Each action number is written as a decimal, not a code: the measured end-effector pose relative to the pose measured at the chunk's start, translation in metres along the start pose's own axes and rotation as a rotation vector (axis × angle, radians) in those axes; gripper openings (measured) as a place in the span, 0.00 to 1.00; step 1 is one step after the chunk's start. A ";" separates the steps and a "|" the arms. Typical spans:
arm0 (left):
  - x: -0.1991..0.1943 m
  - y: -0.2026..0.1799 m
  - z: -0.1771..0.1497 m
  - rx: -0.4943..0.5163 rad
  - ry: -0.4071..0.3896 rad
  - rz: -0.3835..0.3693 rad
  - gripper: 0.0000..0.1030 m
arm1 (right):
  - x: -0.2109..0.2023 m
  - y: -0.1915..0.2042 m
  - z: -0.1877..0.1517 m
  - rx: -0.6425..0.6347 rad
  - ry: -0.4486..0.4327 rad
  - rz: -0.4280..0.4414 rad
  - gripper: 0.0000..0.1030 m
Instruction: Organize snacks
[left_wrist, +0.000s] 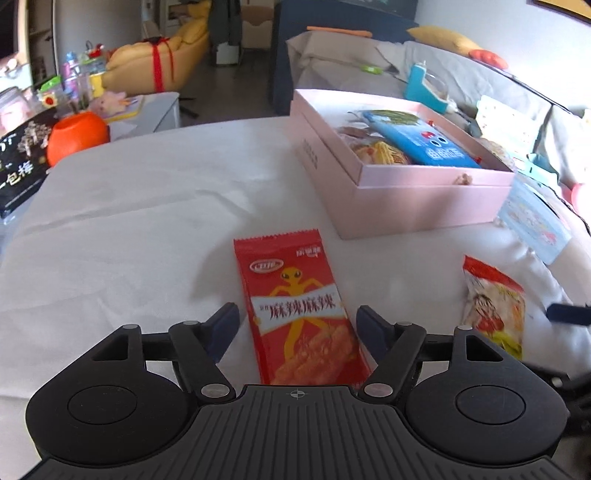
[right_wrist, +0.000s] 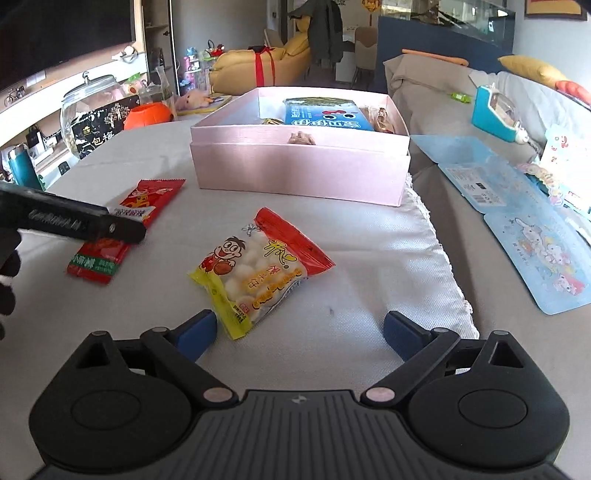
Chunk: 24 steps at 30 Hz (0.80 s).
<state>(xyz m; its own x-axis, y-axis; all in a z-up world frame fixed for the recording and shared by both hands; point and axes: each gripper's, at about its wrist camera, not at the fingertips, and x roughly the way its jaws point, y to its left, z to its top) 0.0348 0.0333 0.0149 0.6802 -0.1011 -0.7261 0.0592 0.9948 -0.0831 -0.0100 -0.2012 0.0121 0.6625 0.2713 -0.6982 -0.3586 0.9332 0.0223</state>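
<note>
A red snack packet (left_wrist: 299, 314) with an orange figure lies flat on the white cloth, between the fingers of my left gripper (left_wrist: 297, 328), which stands open with its pads clear of it. In the right wrist view that gripper's black body (right_wrist: 74, 221) hovers over the same packet (right_wrist: 147, 199). A bag of white puff balls (right_wrist: 258, 269) (left_wrist: 495, 306) lies just ahead of my right gripper (right_wrist: 301, 334), open and empty. The open pink box (left_wrist: 424, 199) (right_wrist: 295, 170) behind them holds a blue packet (right_wrist: 325, 118) and several other snacks.
An orange round container (left_wrist: 77, 136) and a black printed bag (left_wrist: 18, 166) sit at the table's far left beside a glass jar (right_wrist: 88, 107). Blue plastic cases (right_wrist: 535, 251) lie on the grey sofa at the right, beyond the table edge.
</note>
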 end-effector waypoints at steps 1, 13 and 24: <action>0.002 -0.002 0.001 0.011 0.000 -0.001 0.77 | -0.001 -0.001 0.001 0.020 -0.002 0.017 0.95; -0.009 -0.004 -0.011 0.108 0.026 -0.002 0.72 | 0.039 0.015 0.051 0.110 0.034 0.089 0.82; -0.002 0.001 0.003 0.012 0.048 -0.034 0.72 | 0.044 0.021 0.057 -0.022 0.020 0.038 0.57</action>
<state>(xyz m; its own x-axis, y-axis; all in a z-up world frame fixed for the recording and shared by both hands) 0.0354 0.0350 0.0182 0.6420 -0.1346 -0.7548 0.0905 0.9909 -0.0997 0.0494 -0.1560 0.0228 0.6351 0.3012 -0.7113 -0.3976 0.9169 0.0333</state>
